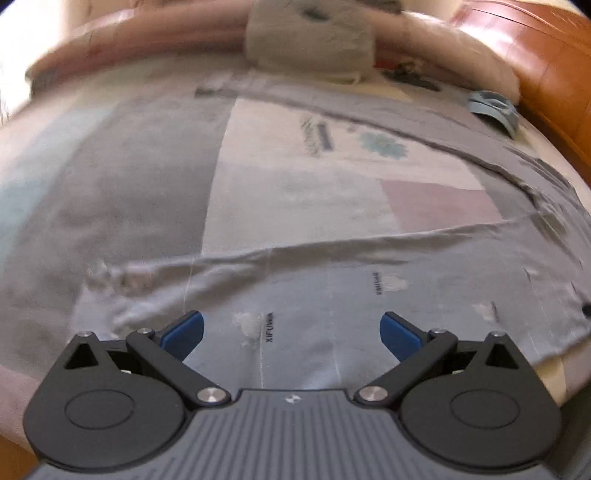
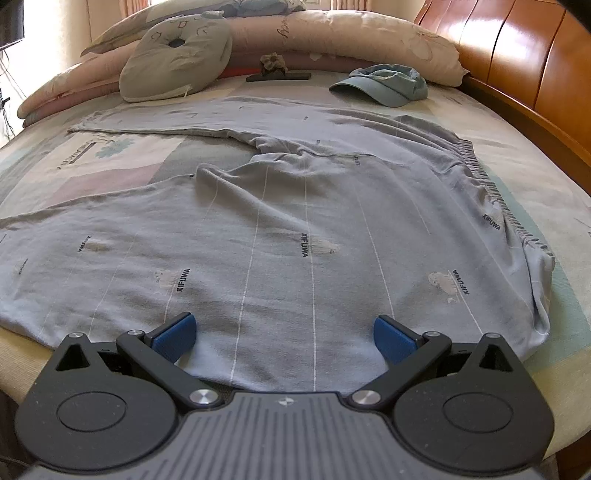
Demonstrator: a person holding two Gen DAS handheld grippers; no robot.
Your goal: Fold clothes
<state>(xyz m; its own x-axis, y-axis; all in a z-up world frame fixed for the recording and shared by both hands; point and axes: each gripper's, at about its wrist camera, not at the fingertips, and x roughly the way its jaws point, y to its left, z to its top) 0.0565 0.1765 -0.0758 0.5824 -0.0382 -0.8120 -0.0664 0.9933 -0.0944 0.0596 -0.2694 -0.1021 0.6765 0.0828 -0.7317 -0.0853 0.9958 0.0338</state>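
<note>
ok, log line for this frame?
stage: pre-grasp | left hand-held gripper: open | right hand-held gripper: open | grey trousers: spread flat, unfolded

— What is lying up by the wooden headboard (image 2: 517,48)?
— A blue cap (image 2: 384,86) is sitting on the patterned bedsheet (image 2: 122,166), near a long pink pillow (image 2: 332,33).
— And further left?
— A grey cushion (image 2: 177,55) with a hole is leaning against the pillows, with a dark hair clip (image 2: 277,70) lying just beside it.
</note>
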